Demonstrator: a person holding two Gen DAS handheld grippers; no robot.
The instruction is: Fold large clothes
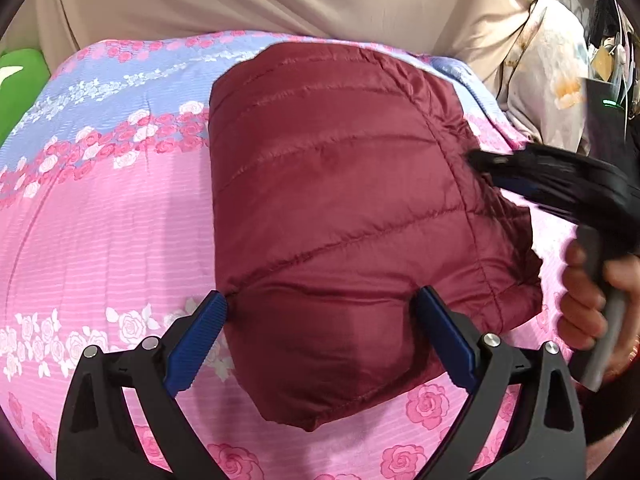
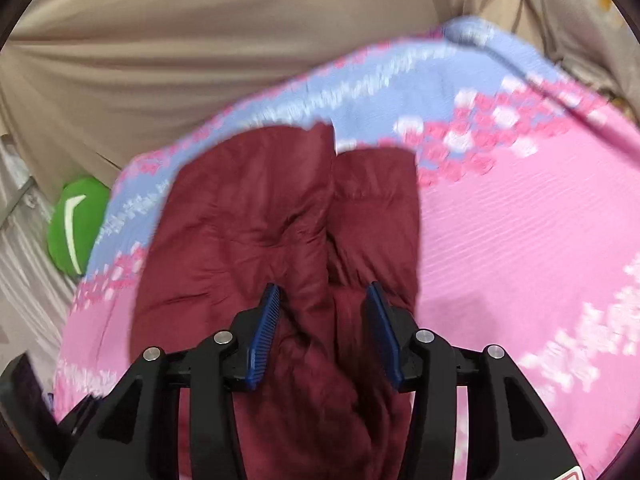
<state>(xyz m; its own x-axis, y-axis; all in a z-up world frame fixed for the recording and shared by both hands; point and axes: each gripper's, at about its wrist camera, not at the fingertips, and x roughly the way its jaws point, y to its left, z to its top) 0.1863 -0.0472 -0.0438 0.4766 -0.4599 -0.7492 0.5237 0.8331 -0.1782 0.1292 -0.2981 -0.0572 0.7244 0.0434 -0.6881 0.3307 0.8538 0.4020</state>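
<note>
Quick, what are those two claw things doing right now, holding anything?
Left gripper: open, fingers straddling the folded maroon quilted jacket, not pinching it.
Right gripper: open over the jacket, nothing held.

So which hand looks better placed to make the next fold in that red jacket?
Probably the left: its tongs stand wide open astride the jacket's near edge. The right tongs sit at its bunched side.

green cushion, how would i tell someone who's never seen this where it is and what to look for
Start at the pink and blue rose-print bedspread where the dark red quilted jacket lies. Follow its blue-striped edge to the left, where it meets the beige sheet. The green cushion sits just off that edge: the only bright green thing, with a white curved mark.
</note>
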